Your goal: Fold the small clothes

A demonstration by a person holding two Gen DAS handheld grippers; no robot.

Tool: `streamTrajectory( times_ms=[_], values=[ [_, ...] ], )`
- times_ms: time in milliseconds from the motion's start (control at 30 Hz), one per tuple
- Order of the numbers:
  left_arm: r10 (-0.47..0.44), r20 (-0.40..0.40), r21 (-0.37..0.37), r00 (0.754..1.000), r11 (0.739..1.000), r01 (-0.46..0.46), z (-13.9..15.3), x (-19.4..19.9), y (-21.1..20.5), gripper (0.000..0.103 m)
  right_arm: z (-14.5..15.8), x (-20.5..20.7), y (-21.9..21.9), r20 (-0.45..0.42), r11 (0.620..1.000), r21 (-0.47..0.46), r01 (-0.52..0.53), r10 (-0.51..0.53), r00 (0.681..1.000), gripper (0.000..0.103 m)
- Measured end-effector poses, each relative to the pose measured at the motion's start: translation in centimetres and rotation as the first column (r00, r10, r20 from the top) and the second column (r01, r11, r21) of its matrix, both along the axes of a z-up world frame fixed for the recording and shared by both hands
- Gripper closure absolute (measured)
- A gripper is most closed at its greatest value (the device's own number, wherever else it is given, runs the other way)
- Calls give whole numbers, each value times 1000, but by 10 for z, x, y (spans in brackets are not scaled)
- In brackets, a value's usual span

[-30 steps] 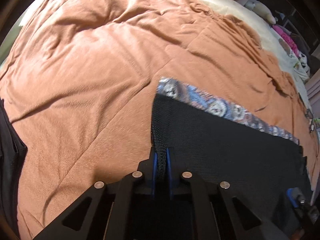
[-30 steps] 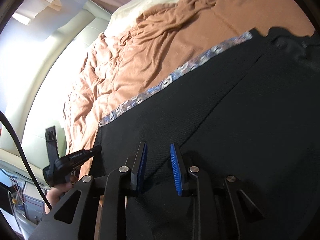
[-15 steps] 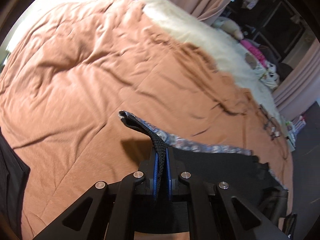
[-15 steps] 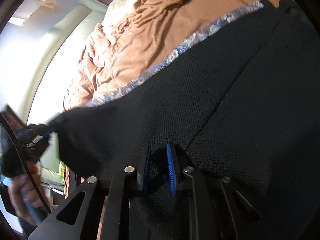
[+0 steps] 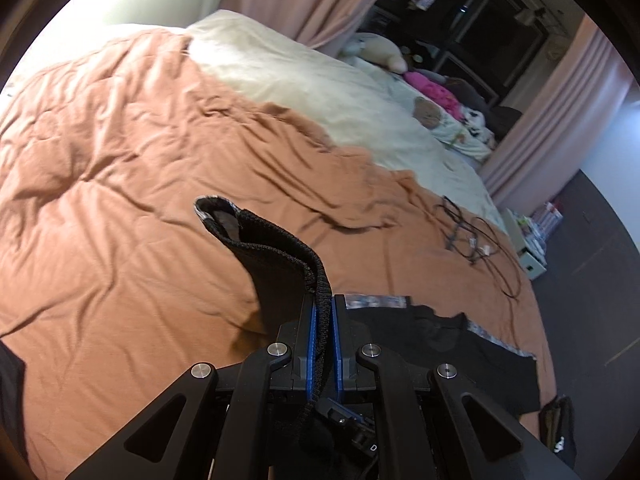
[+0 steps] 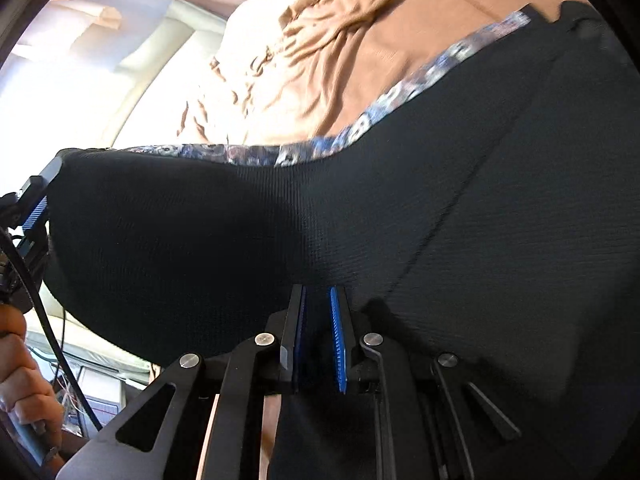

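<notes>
A black knit garment (image 6: pixel 400 220) with a blue-grey patterned band (image 6: pixel 360 128) along one edge lies on the orange blanket (image 5: pixel 120 200). My left gripper (image 5: pixel 324 312) is shut on the garment's thick side edge, and that corner (image 5: pixel 272 264) stands up off the bed. The right wrist view shows the left gripper (image 6: pixel 36 200) at the far left, holding the raised end. My right gripper (image 6: pixel 318 320) points down at the middle of the cloth. Its blue pads (image 6: pixel 338 344) are pinched on a fold of black fabric that tents up at the tips.
A cream sheet (image 5: pixel 320 80) covers the far part of the bed. Tangled black cables (image 5: pixel 472 240) lie near the right edge. Soft toys and clothes (image 5: pixel 432 96) are piled at the far end. A hand (image 6: pixel 20 380) grips the left gripper's handle.
The left gripper has risen and pulled the garment's corner up off the blanket. The right gripper's jaws have narrowed from a wide gap onto a fold of the black cloth.
</notes>
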State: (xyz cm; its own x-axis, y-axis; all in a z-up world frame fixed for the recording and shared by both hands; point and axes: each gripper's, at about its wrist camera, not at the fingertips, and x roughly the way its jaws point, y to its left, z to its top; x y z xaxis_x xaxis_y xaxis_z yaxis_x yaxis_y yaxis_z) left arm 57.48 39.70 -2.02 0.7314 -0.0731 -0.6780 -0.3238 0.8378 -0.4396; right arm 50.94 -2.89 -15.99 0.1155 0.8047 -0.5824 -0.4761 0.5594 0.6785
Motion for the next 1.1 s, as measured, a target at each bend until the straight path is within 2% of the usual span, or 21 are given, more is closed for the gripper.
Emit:
streamTrajectory(
  times_ms=[167,233,300,333,600,733,833,933,1000,1100],
  values=[
    [-68,5,-2,998,998,68,3,19,-37,96,18,9,-35,37,999,25,44,-45,998,91],
    [-91,0,-8,996,996,91,3,27,-50,96,26,9,-48,67,998,19,68,-69,995,75],
    [-119,-2,-21,993,993,119,0,34,-64,96,32,9,-65,96,994,25,104,-106,990,32],
    [-132,-4,-21,991,991,132,-1,38,-73,96,35,9,-73,109,991,37,127,-130,985,28],
    [-218,-34,-55,975,975,216,-24,63,-119,96,47,8,-109,137,980,16,198,-198,970,28],
    [-269,-59,-83,961,961,264,-42,74,-138,96,52,6,-125,194,972,15,233,-231,953,28],
    [-282,-99,-118,954,956,270,-55,81,-143,96,44,17,-131,166,968,35,248,-250,954,28],
    [-274,-126,-137,953,957,257,-64,80,-136,85,39,20,-138,140,969,22,247,-247,959,19],
    [-236,-150,-108,960,969,221,-69,75,-123,74,40,20,-151,120,969,24,244,-245,962,18],
    [-178,-188,-73,966,983,167,-78,69,-102,72,35,27,-154,91,966,-4,258,-257,962,18]
  ],
)
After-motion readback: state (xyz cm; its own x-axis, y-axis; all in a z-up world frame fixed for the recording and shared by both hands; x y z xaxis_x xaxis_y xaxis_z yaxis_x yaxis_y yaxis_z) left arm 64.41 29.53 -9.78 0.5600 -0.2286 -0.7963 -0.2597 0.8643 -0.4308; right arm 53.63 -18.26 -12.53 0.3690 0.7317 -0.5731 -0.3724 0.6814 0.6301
